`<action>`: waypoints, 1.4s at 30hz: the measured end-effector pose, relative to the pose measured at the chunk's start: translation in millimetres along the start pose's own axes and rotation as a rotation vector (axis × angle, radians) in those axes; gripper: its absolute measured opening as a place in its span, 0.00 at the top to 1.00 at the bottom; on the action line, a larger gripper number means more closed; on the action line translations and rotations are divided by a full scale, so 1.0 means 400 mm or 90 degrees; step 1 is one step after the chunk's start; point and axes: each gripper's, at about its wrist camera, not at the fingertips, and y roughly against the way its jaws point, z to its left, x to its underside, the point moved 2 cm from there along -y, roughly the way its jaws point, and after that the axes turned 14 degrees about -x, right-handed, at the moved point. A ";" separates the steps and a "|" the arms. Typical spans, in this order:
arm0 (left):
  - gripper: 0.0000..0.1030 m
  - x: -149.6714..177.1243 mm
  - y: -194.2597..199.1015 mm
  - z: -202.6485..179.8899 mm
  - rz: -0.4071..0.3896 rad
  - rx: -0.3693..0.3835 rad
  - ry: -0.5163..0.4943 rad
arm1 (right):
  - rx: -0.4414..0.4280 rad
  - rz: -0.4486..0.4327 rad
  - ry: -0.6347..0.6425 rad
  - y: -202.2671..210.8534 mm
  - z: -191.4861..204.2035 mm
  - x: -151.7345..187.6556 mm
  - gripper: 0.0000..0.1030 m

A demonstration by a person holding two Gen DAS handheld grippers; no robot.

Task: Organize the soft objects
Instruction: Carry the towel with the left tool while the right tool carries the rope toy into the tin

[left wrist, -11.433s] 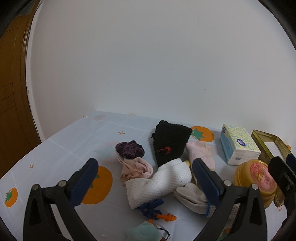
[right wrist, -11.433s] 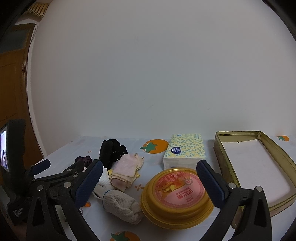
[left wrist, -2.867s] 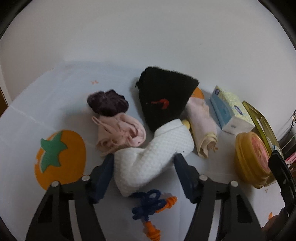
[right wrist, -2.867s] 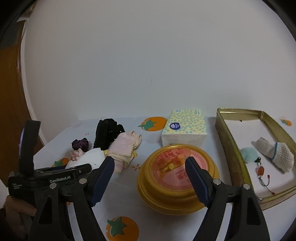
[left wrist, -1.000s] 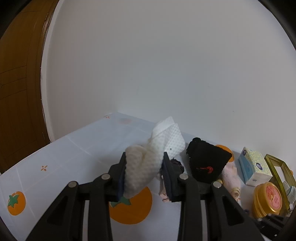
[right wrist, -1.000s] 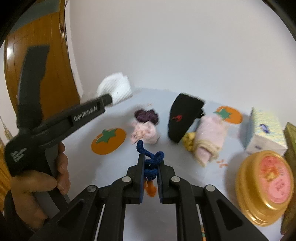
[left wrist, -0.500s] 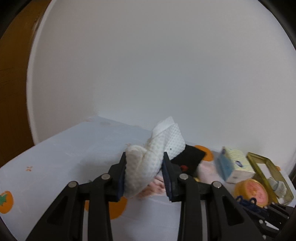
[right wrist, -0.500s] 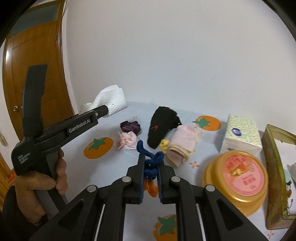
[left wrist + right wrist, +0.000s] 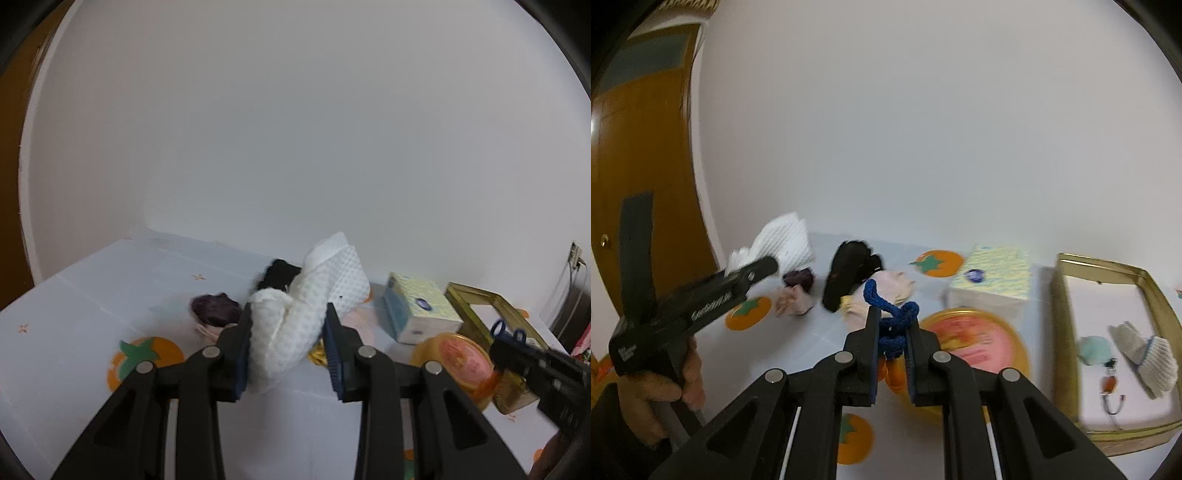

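My left gripper [image 9: 290,328] is shut on a white waffle cloth [image 9: 306,310] and holds it above the table; it also shows in the right wrist view [image 9: 775,247]. My right gripper [image 9: 892,334] is shut on a blue knitted cord with orange ends [image 9: 892,325], held above the table. On the table lie a black knit piece [image 9: 847,275], a purple scrunchie [image 9: 798,278], a pink scrunchie [image 9: 793,302] and a folded pink cloth [image 9: 892,286]. The gold tin tray [image 9: 1067,321] at the right holds a knit glove [image 9: 1145,358] and a teal pompom [image 9: 1095,350].
A round yellow tin with a pink lid [image 9: 975,339] sits in front of a tissue box [image 9: 993,286], left of the tray. The white tablecloth [image 9: 820,336] has orange fruit prints. A wooden door [image 9: 639,147] stands at the left. A white wall runs behind.
Both grippers have swung right toward the tray with their loads. The cloth and cord stay gripped. The tray with glove and pompom has come more into the right view.
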 end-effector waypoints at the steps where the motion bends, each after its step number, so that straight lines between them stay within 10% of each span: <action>1: 0.68 0.004 0.005 -0.013 0.000 0.007 -0.001 | -0.001 -0.008 -0.007 0.014 -0.014 -0.004 0.88; 26: 0.68 0.030 0.057 -0.427 -0.007 0.171 -0.110 | 0.203 -0.111 -0.103 0.349 -0.353 0.001 0.88; 42: 0.66 0.074 0.034 -0.666 0.044 0.239 -0.155 | 0.258 -0.089 -0.150 0.391 -0.487 0.013 0.88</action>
